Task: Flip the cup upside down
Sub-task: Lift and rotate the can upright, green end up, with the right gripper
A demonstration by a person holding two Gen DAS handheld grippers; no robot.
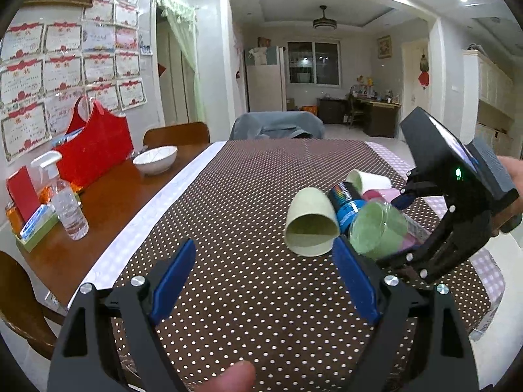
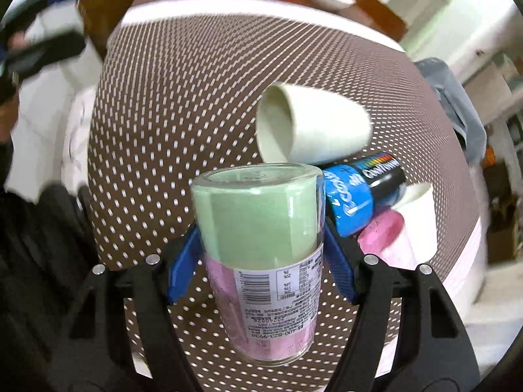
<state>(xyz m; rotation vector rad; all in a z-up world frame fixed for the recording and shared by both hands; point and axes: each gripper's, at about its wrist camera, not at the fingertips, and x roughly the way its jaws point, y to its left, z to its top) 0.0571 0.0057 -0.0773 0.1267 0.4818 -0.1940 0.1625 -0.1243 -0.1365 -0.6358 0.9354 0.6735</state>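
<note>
Mid-flip grip at the dining table: my right gripper (image 2: 261, 248) has its blue pads (image 2: 183, 261) clamped on either side of a clear glass cup with a green-and-pink lining and a barcode label (image 2: 261, 245), which it holds lifted off the brown polka-dot tablecloth (image 2: 163, 114). I judge the turning-over itself to be the step in hand; the printing on the label reads inverted in the right wrist view, though I cannot tell from that alone how far the cup has rotated. My left gripper (image 1: 264, 277) hangs above the cloth with its fingers spread apart and nothing between them.

What the next move calls for, as I read it, is a finished roll of the wrist so the rim faces down, then a gentle lowering onto a bare patch of cloth clear of the clutter before the pads release.

That clutter lies just beside: a pale green paper cup on its side (image 1: 310, 225), a blue-and-black cylindrical can (image 1: 346, 209), and a white paper cup (image 1: 366, 179) farther back. The right wrist view gives the label, the pad contact and a pink object (image 2: 385, 232) beneath the can. The left wrist view alone shows the right gripper from outside, the white bowl (image 1: 155, 160), the spray bottle (image 1: 65, 202) and the red bag (image 1: 98, 150) on the bare wood.
</note>
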